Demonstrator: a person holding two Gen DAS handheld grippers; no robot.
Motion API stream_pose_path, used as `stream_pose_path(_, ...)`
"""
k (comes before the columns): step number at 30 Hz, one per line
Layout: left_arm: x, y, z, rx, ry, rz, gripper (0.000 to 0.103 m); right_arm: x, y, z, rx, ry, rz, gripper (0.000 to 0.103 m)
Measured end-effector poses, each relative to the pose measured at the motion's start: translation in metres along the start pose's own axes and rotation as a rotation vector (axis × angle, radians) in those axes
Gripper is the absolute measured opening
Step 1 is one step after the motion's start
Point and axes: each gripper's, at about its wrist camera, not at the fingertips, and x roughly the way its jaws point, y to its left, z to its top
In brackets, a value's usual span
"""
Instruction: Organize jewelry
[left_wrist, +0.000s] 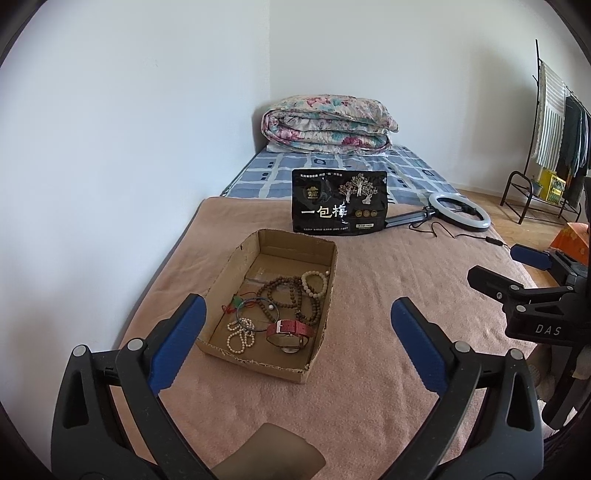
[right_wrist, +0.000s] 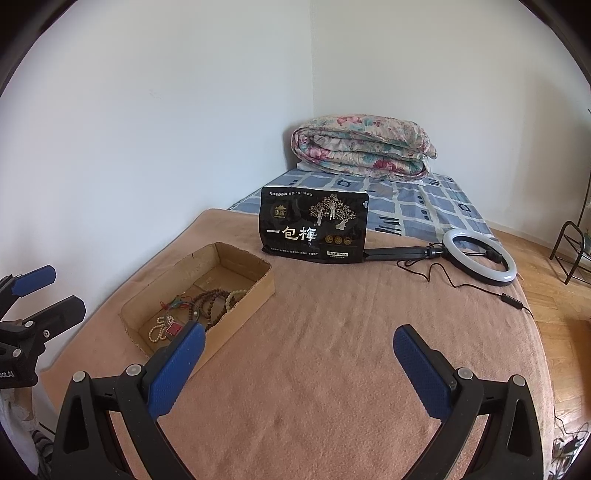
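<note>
Left wrist view: black bag (left_wrist: 340, 201) reads "一包梅"; left tool (left_wrist: 295, 321) and right tool (right_wrist: 299, 347) gape wide, holding nothing.

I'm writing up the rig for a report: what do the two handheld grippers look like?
Both match: the left gripper and right gripper have black plastic frames with silver rivets and two long fingers faced with blue textured pads. White lettering reading "DAS" marks the right gripper's body in the left wrist view. No cables or sleeves show.

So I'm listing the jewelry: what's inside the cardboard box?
In the cardboard box: brown bead strands, a pale bead bracelet, a small white bead string, a thin bangle, a red-strapped watch. Anything beneath the tangle is hidden.
</note>
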Motion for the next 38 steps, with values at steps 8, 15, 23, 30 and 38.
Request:
stream_pose_path(8, -0.0002, -0.0009, 0.0003, -0.001, 0.001, 0.000, 0.102, 0.0018, -0.0008, 0.0001, 0.004, 0.002, -0.004, 0.103)
stream_pose_path(15, -0.0002, -0.0013, 0.0003, -0.001, 0.002, 0.001, 0.102, 0.0022, -0.0017, 0.0001, 0.005, 0.005, -0.003, 0.103)
stream_pose_path(23, 0.0004, -0.0009, 0.0005, 0.000, 0.003, 0.001, 0.102, 0.0013, -0.0038, -0.0015, 0.004, 0.001, -0.005, 0.103)
stream_pose_path(30, 0.0002, -0.0007, 0.0009, 0.001, 0.002, 0.002, 0.102, 0.0009, -0.0037, -0.0014, 0.003, 0.002, -0.005, 0.103)
stream_pose_path(38, 0.0007, 0.0040, -0.0058, 0.004, -0.024, 0.019, 0.102, 0.0011, -0.0039, -0.0022, 0.002, 0.002, -0.006, 0.103)
